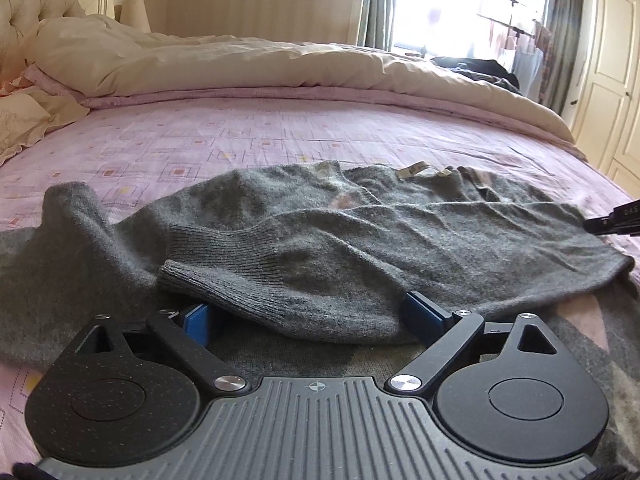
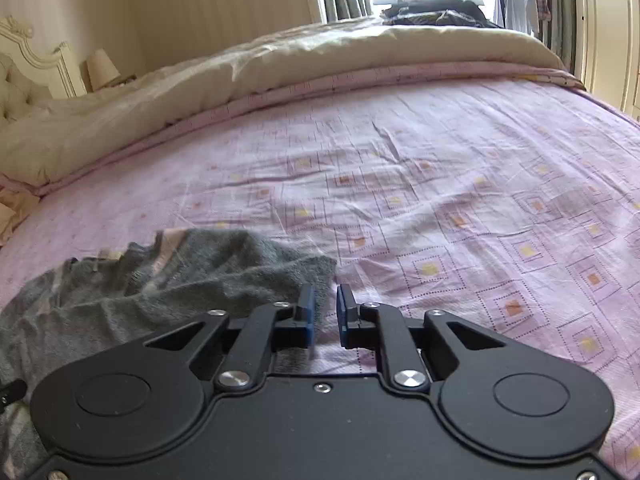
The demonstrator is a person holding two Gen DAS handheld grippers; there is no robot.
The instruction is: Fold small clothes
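A grey knitted sweater (image 1: 360,232) lies spread on the pink patterned bedsheet (image 1: 240,136), with one sleeve folded across its body. The ribbed cuff (image 1: 224,280) of that sleeve rests between the wide-apart blue pads of my left gripper (image 1: 310,316), which is open and not pressing on it. In the right wrist view the sweater (image 2: 180,272) lies at the left, and its corner ends just ahead of the left fingertip. My right gripper (image 2: 324,312) has its blue pads a narrow gap apart, with only sheet showing between them. Its black tip (image 1: 616,220) shows at the sweater's right edge.
A cream duvet (image 1: 240,64) is bunched along the far side of the bed, with dark clothes (image 2: 436,10) piled on it near the window. A tufted headboard (image 1: 28,4) stands at the left and a cream wardrobe (image 1: 608,80) at the right.
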